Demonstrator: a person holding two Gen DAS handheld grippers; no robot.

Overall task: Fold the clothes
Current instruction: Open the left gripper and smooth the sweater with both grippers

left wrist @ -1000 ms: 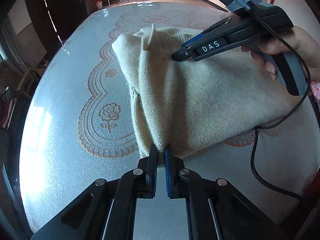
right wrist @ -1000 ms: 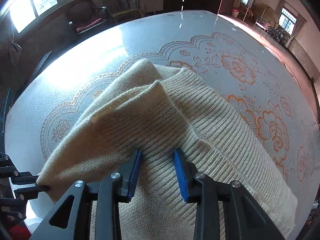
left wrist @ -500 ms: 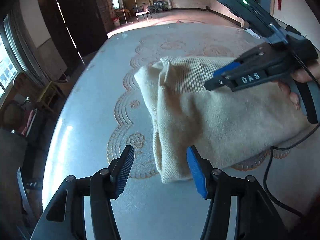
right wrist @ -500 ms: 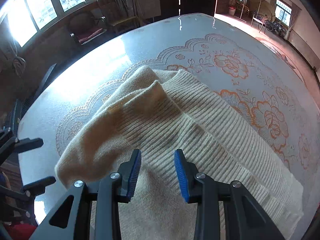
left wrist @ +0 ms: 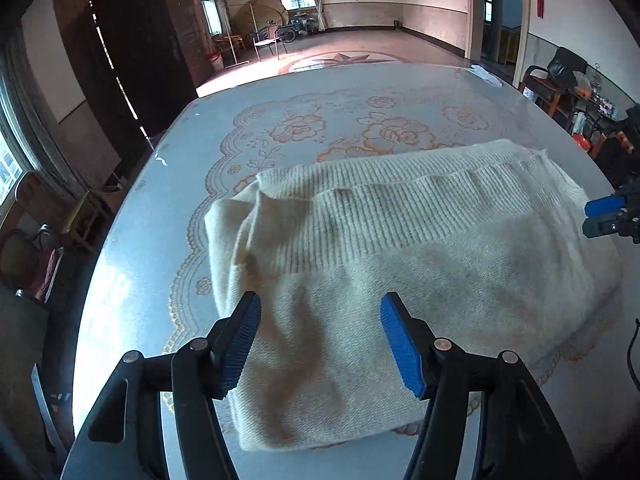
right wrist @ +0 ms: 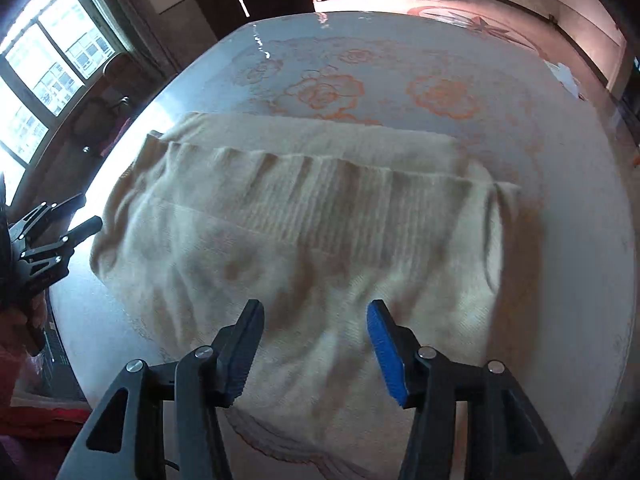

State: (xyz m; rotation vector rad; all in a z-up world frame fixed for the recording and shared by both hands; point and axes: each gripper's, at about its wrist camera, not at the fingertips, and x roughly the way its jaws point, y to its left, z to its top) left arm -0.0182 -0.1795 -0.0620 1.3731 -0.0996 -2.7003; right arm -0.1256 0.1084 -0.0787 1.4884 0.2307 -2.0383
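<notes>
A cream knit sweater (left wrist: pixel 400 264) lies folded into a flat bundle on the table, its ribbed hem band across the top layer. In the right wrist view the same sweater (right wrist: pixel 304 232) looks blurred by motion. My left gripper (left wrist: pixel 320 340) hovers open above the sweater's near edge, nothing between its fingers. My right gripper (right wrist: pixel 316 344) is also open over the sweater's near side and holds nothing. The right gripper's blue-padded tips (left wrist: pixel 608 216) peek in at the right edge of the left wrist view. At the left edge of the right wrist view, the left gripper (right wrist: pixel 60 224) shows with a hand on it.
The round table (left wrist: pixel 160 184) wears a pale cloth with orange flower lacework (left wrist: pixel 384 128) under a glossy cover. Chairs (left wrist: pixel 36 240) stand by the table's left rim, a dark wardrobe (left wrist: pixel 132 52) behind. A black cable (left wrist: pixel 632 344) hangs at the right edge.
My left gripper let go of the sweater's corner, opened wide and pulled back and up. My right gripper opened wider and drew back from over the sweater. The sweater now lies flat.
</notes>
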